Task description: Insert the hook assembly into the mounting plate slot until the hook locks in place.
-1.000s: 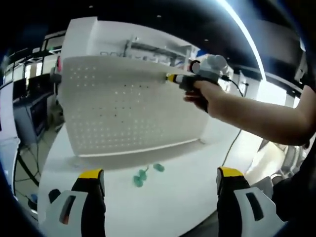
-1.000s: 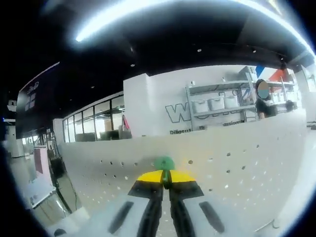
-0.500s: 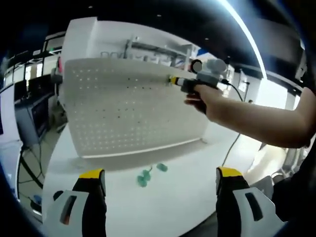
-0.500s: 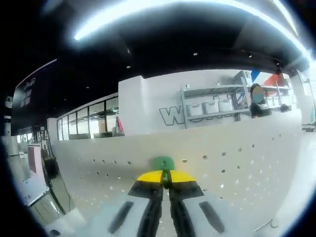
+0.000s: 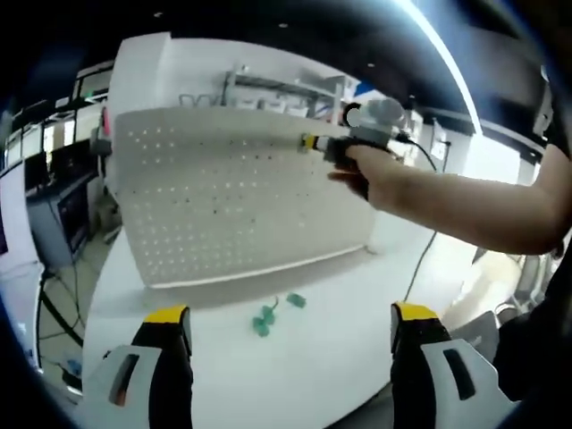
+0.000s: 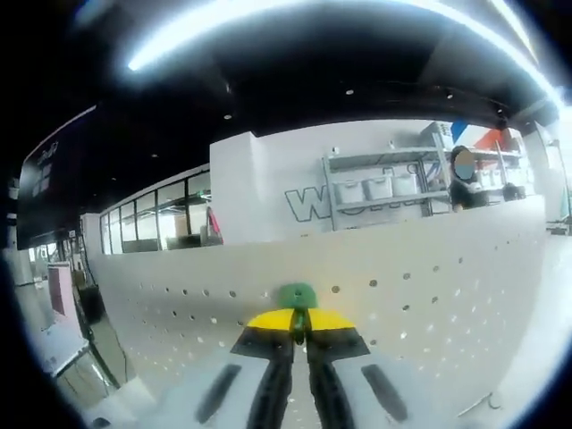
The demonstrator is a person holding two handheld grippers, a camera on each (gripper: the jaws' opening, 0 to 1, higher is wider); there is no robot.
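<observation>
While the right tool (image 6: pixel 299 323) has its jaws pressed together on a green hook (image 6: pixel 296 295), that hook sits right at the top row of holes in the white pegboard (image 6: pixel 429 295), which stands upright on the table (image 5: pixel 340 349). From the left tool's view the same right tool (image 5: pixel 315 143) meets the board (image 5: pixel 223 197) near its upper edge, held by the person's hand (image 5: pixel 375 174). Whether the hook's prongs are already in the holes or only touching the face, I cannot tell; the yellow tips hide the contact. My judgement is that insertion is under way but not confirmed: the hook is carried and aligned, while seating it fully and letting go remain to be done. The left tool (image 5: pixel 290 326) hangs low, jaws spread wide and holding nothing. A few more green hooks (image 5: pixel 273 315) lie loose on the table just in front of the board's foot, well apart from both tools.
</observation>
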